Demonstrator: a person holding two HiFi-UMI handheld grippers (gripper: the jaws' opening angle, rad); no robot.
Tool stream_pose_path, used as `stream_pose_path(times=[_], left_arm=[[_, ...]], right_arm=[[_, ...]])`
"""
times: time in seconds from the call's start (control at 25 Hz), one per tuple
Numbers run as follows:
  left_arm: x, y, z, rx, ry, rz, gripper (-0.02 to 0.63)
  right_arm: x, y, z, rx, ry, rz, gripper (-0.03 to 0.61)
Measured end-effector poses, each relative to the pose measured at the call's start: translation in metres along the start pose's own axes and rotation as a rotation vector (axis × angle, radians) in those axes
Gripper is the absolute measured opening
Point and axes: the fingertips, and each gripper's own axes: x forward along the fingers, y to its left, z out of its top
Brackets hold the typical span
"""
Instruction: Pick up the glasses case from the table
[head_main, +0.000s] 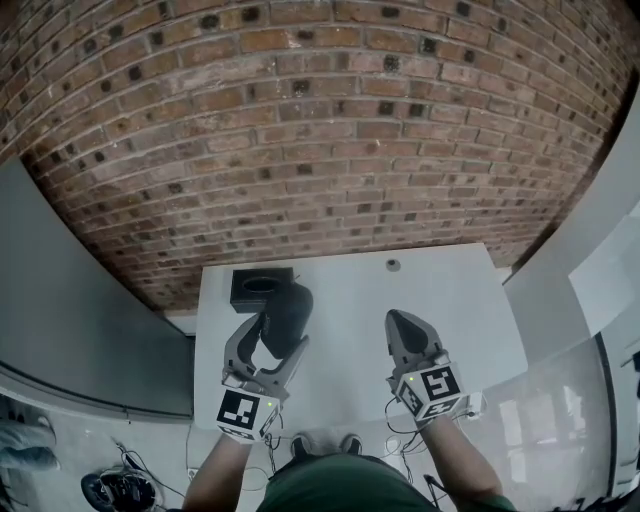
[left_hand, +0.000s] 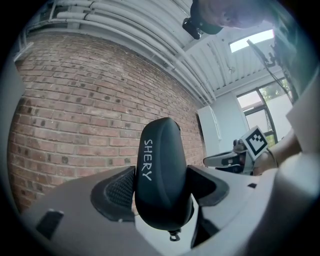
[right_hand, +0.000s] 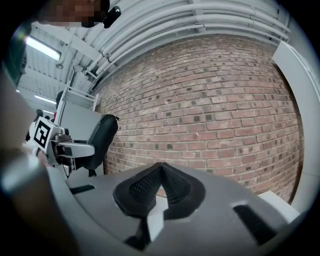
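A black glasses case (head_main: 286, 318) with white lettering is clamped between the jaws of my left gripper (head_main: 272, 335), lifted off the white table (head_main: 350, 330). In the left gripper view the glasses case (left_hand: 161, 175) stands upright between the two dark pads (left_hand: 117, 192) and fills the middle of the frame. My right gripper (head_main: 404, 332) hovers over the table's right half with its jaws closed together and nothing in them. In the right gripper view the right gripper (right_hand: 160, 187) shows its pads meeting at a point, and the glasses case (right_hand: 100, 140) appears at the left.
A black box (head_main: 260, 285) sits at the table's back left, just beyond the held case. A small round grey object (head_main: 393, 265) lies near the back edge. A brick wall (head_main: 320, 130) rises behind the table. Cables and a bag (head_main: 120, 488) lie on the floor at left.
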Motion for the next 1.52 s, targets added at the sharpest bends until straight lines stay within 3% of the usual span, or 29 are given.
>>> stream_pose_path(times=[1.52], left_arm=[[0.0032, 0.0016, -0.0071, 0.012, 0.018, -0.01, 0.319]], right_arm=[[0.0046, 0.0021, -0.0037, 0.001, 0.012, 0.002, 0.0]])
